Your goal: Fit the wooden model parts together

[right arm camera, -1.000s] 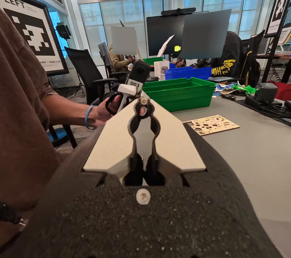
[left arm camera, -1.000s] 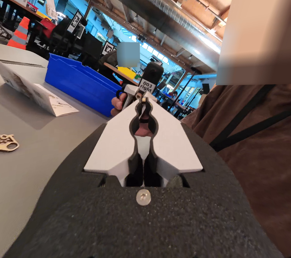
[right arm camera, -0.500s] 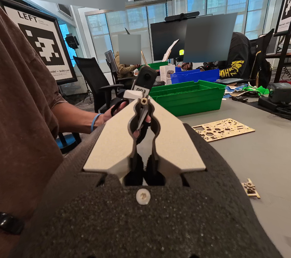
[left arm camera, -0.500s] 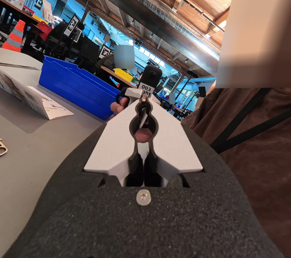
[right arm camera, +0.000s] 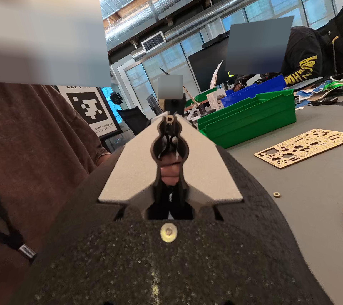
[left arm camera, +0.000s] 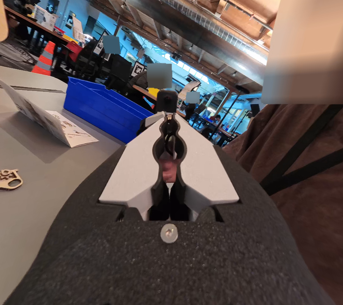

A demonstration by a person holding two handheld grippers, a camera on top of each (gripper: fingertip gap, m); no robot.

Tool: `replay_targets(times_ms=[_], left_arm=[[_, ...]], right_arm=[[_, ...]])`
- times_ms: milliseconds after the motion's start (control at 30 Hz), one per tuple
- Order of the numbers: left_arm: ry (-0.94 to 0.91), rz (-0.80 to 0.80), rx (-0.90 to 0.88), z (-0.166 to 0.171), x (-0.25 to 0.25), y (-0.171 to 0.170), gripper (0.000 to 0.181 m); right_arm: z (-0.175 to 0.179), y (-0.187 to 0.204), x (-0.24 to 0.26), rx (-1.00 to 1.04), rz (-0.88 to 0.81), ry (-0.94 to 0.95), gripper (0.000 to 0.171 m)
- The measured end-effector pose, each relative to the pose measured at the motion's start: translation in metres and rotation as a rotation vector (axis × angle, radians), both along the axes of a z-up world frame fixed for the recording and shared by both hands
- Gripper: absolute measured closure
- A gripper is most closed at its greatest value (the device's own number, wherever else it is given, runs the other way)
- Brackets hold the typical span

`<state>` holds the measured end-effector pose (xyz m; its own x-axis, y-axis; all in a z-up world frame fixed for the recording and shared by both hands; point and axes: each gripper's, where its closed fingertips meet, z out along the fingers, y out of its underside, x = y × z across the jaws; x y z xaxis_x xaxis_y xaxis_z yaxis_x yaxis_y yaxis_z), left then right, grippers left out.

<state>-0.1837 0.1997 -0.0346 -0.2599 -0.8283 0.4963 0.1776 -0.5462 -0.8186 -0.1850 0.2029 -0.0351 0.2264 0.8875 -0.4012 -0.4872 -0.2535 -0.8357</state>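
Left wrist view: left gripper [left arm camera: 169, 117] raised off the desk [left arm camera: 27, 156], pinched on a tiny wooden piece [left arm camera: 169, 117], tip to tip with right gripper [left arm camera: 154, 119]; flat wooden part [left arm camera: 9, 179] on desk; right wrist view: right gripper [right arm camera: 169, 119] clamped on small square-holed wooden ring [right arm camera: 169, 119]; punched wooden sheet [right arm camera: 300, 149] and loose ring [right arm camera: 276, 194] on desk beside green bin [right arm camera: 246, 123].

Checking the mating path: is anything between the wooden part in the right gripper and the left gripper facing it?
Nothing visible does: the right gripper holds the wooden part tip to tip with the left gripper.
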Motion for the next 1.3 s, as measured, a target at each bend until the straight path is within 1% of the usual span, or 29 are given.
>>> replay_targets(times_ms=[133,300,500,700,800,933,1000,1033,1100,1233,1300], left_arm=[[-0.001,0.015,-0.003,0.002,0.001,0.000,0.180],[-0.002,-0.012,0.019,0.008,0.000,-0.006,0.180],[-0.018,-0.029,0.010,0.012,-0.005,-0.008,0.180],[-0.016,0.008,0.004,0.010,-0.005,-0.005,0.179],[-0.030,0.022,-0.010,0.010,-0.003,-0.005,0.180],[0.021,0.058,0.050,0.005,0.000,-0.004,0.181],[0.001,0.059,0.025,0.006,0.001,-0.005,0.180],[0.006,0.066,0.024,0.005,0.002,-0.004,0.180],[0.037,0.087,0.055,0.003,0.002,-0.002,0.180],[0.057,0.112,0.091,0.001,0.001,-0.001,0.181],[0.084,0.161,0.190,0.002,0.001,-0.003,0.180]], right_arm=[[0.003,0.000,0.001,-0.023,0.027,0.075,0.163],[0.010,-0.005,0.001,0.014,0.072,0.143,0.163],[0.014,-0.007,-0.004,-0.065,0.188,0.270,0.163],[0.012,-0.003,-0.004,-0.022,0.117,0.241,0.163],[0.012,-0.003,-0.003,-0.024,0.104,0.259,0.163],[0.008,-0.002,-0.002,-0.053,0.102,0.259,0.163],[0.010,-0.002,0.000,-0.070,0.115,0.303,0.163],[0.009,-0.001,0.000,-0.068,0.100,0.287,0.163],[0.006,0.001,0.000,-0.069,0.096,0.239,0.163],[0.004,0.001,0.000,-0.087,0.097,0.229,0.163],[0.005,0.000,0.000,-0.085,0.121,0.212,0.163]])
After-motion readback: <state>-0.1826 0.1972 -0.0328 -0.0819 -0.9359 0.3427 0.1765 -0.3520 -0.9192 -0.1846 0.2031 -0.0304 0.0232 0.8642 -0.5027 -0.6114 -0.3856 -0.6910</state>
